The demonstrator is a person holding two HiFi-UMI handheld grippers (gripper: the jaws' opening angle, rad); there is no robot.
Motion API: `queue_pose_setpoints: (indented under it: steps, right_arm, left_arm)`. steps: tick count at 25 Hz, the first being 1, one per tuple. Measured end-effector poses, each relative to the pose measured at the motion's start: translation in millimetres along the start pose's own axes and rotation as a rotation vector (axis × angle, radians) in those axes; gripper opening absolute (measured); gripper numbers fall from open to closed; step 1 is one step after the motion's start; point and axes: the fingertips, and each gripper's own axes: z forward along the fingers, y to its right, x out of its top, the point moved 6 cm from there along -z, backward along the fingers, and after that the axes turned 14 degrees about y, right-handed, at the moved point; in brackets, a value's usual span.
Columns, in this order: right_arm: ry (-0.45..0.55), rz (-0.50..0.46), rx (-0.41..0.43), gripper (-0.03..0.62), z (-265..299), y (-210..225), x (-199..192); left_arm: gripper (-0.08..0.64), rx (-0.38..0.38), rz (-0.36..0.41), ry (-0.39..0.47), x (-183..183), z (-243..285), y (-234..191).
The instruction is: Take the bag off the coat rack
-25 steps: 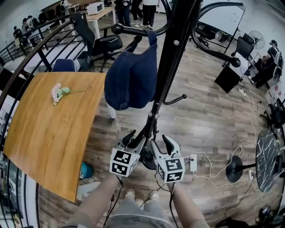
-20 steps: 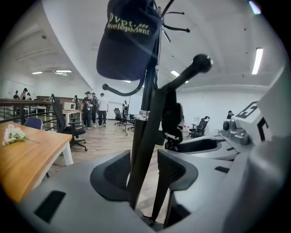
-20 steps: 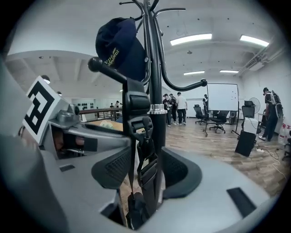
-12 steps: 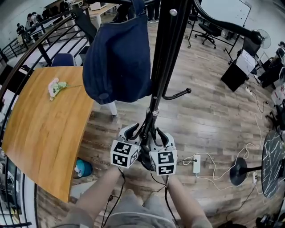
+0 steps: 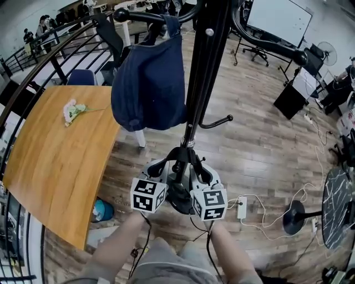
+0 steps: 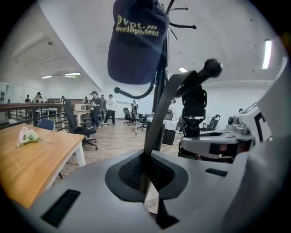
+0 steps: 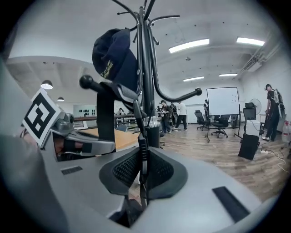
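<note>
Wood planks cover the floor (image 5: 260, 138), and a wooden tabletop (image 5: 50, 161) stands at the left. The black coat rack (image 5: 201, 72) rises from the floor right in front of the person. The dark blue bag (image 5: 150, 83) hangs high on the left side of the pole, with its strap looped over an upper hook (image 5: 133, 15). It has not been touched yet.

Both grippers are low down, close to the pole and well below the bag. The left gripper (image 6: 144, 182) has its jaws pressed together, with nothing between them. The right gripper (image 7: 142, 170) is closing its jaws. Only a thin slit is left, and I see nothing in it either.

So the job looks like it is at the very start, with the reach for the bag not yet begun. Next, I think, both grippers need to go up to the bag and spread their jaws wide. One could pinch the strap near the hook, and the other could steady the bag from below. Then the strap has to go up and out past the round knob at the hook's tip so the bag does not snag.
</note>
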Motion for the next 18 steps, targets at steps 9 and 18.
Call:
queue_pose_setpoints:
  steps: [9, 18]
  right_arm:
    - [0.079, -0.024, -0.01, 0.06, -32.2, -1.4, 96.5]
    - [0.161, -0.062, -0.014, 0.06, -93.2, -4.6, 185.5]
  left_arm:
    - [0.015, -0.002, 0.075, 0.07, 89.0, -52.0, 14.6]
    - [0.015, -0.029, 0.137, 0.141, 170.0, -110.2, 49.1]
